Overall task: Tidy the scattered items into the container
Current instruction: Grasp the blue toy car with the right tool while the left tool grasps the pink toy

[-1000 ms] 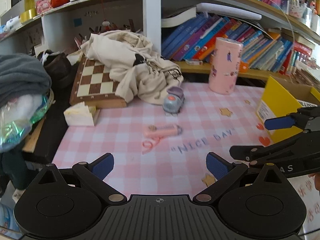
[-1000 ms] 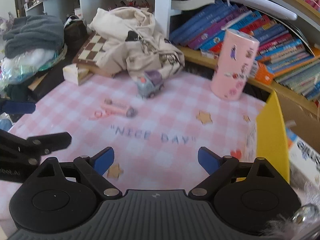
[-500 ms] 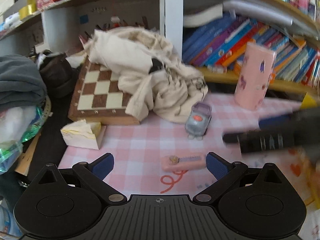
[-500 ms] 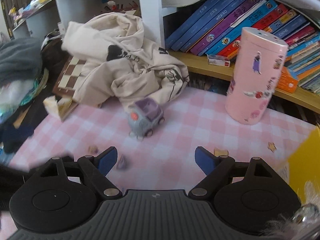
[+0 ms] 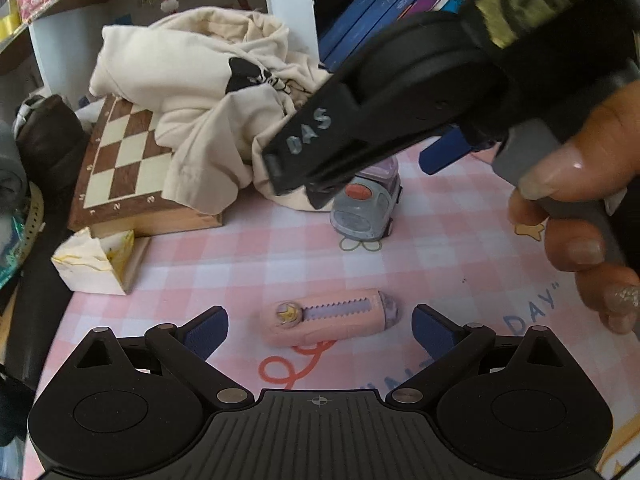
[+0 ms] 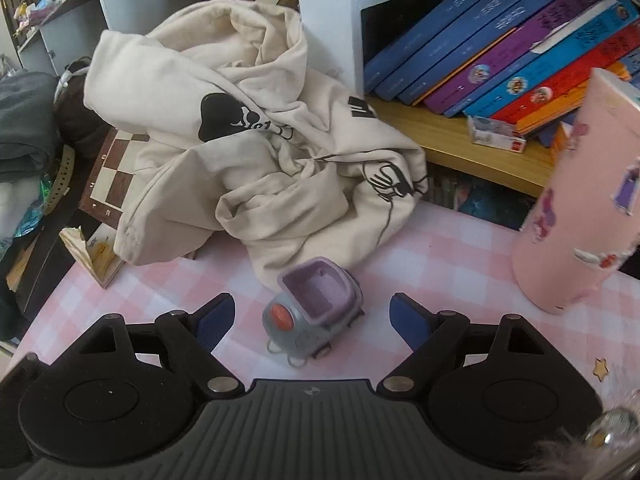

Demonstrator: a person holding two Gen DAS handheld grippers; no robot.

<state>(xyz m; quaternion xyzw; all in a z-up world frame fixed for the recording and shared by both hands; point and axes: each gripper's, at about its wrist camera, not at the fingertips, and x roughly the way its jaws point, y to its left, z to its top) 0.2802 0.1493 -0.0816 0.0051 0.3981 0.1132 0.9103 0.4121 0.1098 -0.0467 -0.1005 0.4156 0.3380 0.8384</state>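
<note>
Two scattered items are lying on the pink checked table [image 5: 460,240], neither yet lifted. The pink utility knife [image 5: 330,317] is resting flat toward the near edge, directly between the spread fingers of the left gripper [image 5: 320,326], which is touching nothing. The toy car [image 6: 312,312], grey-bodied with a lilac top and an orange button, is standing farther in, toward the shelf-side edge, its rear just beside the hem of the cream hoodie [image 6: 248,152]; the right gripper [image 6: 312,322] is bracketing it with fingers spread wide, the pads apart from the toy on both sides. Seen from the left wrist, the right gripper is crossing over the car, and the person's right hand [image 5: 580,184] is wrapping its handle.

Progress, as judged: both grippers are lining up on their items, but no grasp is closed and nothing is being carried. The container is not appearing in either view, so what it already holds cannot be told. Both items are remaining to be pinched and carried over.

Beyond them, a chessboard [image 5: 120,156] is lying under the hoodie at the far left, a torn tissue pack [image 5: 94,262] is sitting at the left edge, and a pink cylindrical tin [image 6: 576,208] is standing at the right.
</note>
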